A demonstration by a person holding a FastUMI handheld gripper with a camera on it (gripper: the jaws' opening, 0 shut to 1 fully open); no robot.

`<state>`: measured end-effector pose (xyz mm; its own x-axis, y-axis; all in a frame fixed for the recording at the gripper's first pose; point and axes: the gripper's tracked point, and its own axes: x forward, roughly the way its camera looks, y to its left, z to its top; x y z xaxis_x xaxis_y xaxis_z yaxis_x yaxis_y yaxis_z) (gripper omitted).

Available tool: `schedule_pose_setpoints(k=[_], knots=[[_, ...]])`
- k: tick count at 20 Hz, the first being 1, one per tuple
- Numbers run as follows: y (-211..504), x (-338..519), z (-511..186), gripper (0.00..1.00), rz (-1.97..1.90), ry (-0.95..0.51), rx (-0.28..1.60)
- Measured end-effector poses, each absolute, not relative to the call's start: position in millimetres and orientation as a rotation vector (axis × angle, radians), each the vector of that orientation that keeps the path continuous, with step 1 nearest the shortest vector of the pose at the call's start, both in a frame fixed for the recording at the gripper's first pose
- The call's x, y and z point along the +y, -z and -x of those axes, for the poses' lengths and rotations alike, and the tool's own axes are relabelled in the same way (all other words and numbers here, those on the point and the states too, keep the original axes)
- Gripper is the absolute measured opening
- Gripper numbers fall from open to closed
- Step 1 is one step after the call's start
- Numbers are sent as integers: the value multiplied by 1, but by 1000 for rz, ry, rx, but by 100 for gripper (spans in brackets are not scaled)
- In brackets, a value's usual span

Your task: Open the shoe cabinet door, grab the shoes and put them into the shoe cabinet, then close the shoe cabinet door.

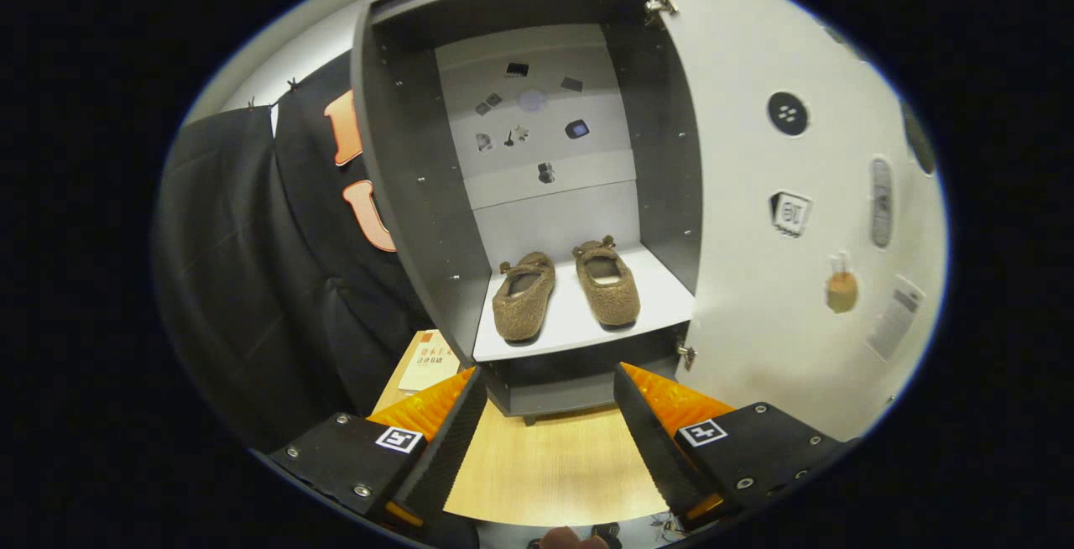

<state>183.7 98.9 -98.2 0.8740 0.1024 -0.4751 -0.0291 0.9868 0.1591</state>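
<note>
- Your gripper (550,415) has its fingers spread wide with nothing between them but bare wooden tabletop (554,465). Both shoes are out of your grasp, so the risk now lies with the door, not with a dropped shoe.
- Just ahead of the fingertips stands the shoe cabinet (419,222), its base lip close in front of you. If you push forward with the jaws this wide, a finger could catch that lower edge and shove the whole cabinet.
- The left shoe (523,295) and right shoe (607,282) sit side by side on the white shelf (579,326), toes toward you and near the front edge. I judge the placing step done; a door swung hard could still clip a toe if either shoe sticks out past the shelf, which is hard to tell from here.
- The cabinet door (755,196) stands open beyond your right finger, hinged at the cabinet's right side. To close it you must get behind or against its free edge, and a spread finger could slide off the smooth panel or snag one of the stickers.
- A book (430,364) lies on the table by the cabinet's left foot, clear of the door's swing as far as I can judge.
</note>
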Motion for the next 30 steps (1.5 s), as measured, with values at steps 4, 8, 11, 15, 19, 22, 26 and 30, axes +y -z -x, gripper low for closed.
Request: schedule_pose_setpoints(k=[4,8,11,15,19,22,26,30], knots=[[89,57,-120,95,-125,-80,468],[83,10,-82,96,-117,-118,442],[81,-29,-63,95,-117,-136,418],[86,-75,-44,95,-143,-167,367],[87,-126,-48,95,-152,-149,340],[91,-162,-61,95,-144,-121,322],[100,-184,-80,95,-147,-109,316],[99,-171,-85,95,-149,-149,313]])
